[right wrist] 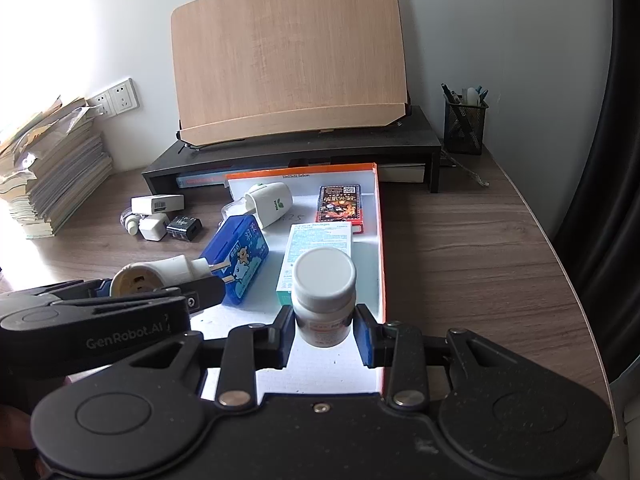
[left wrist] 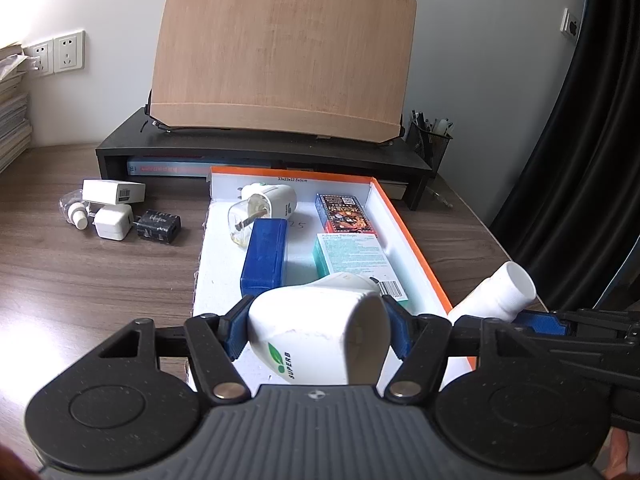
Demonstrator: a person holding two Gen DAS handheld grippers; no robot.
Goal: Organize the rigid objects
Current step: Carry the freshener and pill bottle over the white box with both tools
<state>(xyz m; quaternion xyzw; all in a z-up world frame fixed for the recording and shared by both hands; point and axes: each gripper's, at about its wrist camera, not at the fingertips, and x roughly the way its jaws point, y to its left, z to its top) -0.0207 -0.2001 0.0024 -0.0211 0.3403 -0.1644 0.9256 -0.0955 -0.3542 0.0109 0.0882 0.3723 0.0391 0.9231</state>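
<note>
My left gripper is shut on a white SUPERB plug-in device, held over the near end of the orange-rimmed white box. In the right wrist view my right gripper is shut on a white-capped pill bottle, upright above the box near its right wall. The left gripper with its device shows there at the left. Inside the box lie a blue case, a teal bandage box, a card pack and a second white plug-in device.
On the desk left of the box lie a white carton, a small bottle, a white charger and a black charger. Behind stand a black riser with a wooden board, a pen cup and stacked books.
</note>
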